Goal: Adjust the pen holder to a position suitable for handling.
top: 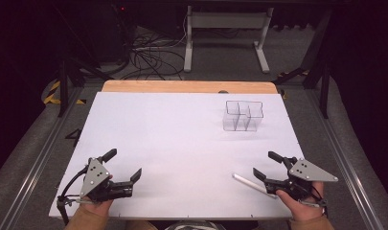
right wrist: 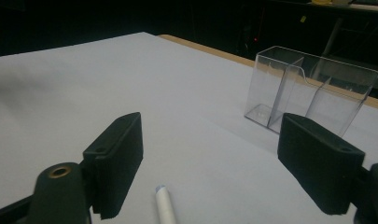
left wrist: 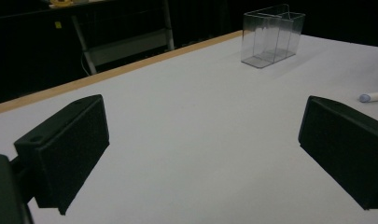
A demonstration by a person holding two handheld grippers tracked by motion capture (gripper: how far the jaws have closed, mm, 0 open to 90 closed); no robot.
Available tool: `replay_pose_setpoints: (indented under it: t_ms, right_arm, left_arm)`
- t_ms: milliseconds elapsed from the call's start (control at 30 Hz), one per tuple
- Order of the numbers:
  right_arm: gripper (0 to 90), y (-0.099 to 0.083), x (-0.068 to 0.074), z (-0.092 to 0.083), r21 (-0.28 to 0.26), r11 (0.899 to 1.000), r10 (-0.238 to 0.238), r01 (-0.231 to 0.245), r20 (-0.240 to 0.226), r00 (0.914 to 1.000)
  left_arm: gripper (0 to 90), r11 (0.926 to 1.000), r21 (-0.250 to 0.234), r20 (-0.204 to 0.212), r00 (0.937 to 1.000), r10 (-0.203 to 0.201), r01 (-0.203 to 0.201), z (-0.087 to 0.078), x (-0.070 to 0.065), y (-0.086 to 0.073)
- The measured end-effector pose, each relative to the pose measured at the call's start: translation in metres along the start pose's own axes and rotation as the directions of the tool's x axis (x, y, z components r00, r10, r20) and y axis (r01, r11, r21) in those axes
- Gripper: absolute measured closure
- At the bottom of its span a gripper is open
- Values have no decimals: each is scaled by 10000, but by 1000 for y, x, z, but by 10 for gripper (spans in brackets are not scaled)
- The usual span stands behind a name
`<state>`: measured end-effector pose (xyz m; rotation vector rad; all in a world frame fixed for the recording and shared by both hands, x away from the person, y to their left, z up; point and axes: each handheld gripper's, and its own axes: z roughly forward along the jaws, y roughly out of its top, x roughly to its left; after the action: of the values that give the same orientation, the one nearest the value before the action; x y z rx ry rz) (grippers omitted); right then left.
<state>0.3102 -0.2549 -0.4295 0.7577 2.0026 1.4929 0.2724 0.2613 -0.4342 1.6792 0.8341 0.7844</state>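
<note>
A clear box (top: 243, 115) with little rooms inside stood bare at 1 o'clock on the white table (top: 172, 139). A white stick (top: 253, 184) lay by the right tongs (top: 265, 165). Both left tongs (top: 123, 165) and right tongs gaped wide, gripping nothing

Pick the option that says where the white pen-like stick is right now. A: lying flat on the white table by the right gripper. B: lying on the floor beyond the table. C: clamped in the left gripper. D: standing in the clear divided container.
A: the white stick lies flat on the white table just ahead of the open right gripper, apart from the clear container.
</note>
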Motion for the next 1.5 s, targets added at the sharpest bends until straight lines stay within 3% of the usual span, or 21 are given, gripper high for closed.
replay_pose_setpoints:
  t_ms: [167,433,667,800,867,1167,1500]
  right_arm:
    - [227,0,2,0,-20,10000,-38,37,-64,10000]
    - [222,0,1,0,-21,10000,-73,73,-51,10000]
    - [214,0,1,1,-47,9998,-198,198,-107,9997]
    - [211,2,1,3,211,9992,-327,330,-155,9993]
    - [210,5,2,5,461,9973,-564,569,-139,9983]
    - [212,13,2,21,711,9961,-481,526,-642,9968]
    - [212,25,0,34,849,9949,-476,545,-814,9955]
  left_arm:
    - [26,9997,-109,-2,9998,-221,221,-1,2,0]
    - [29,10000,-50,-175,9998,84,-85,-1,0,0]
    - [31,9999,-102,-223,9997,-19,17,-2,1,0]
    - [34,9999,-13,-388,9991,155,-156,-2,1,0]
    - [34,9999,13,-360,9992,171,-171,-2,1,0]
    - [34,9998,14,-387,9991,200,-200,-2,0,0]
    - [34,9998,56,-430,9989,188,-186,-1,0,-1]
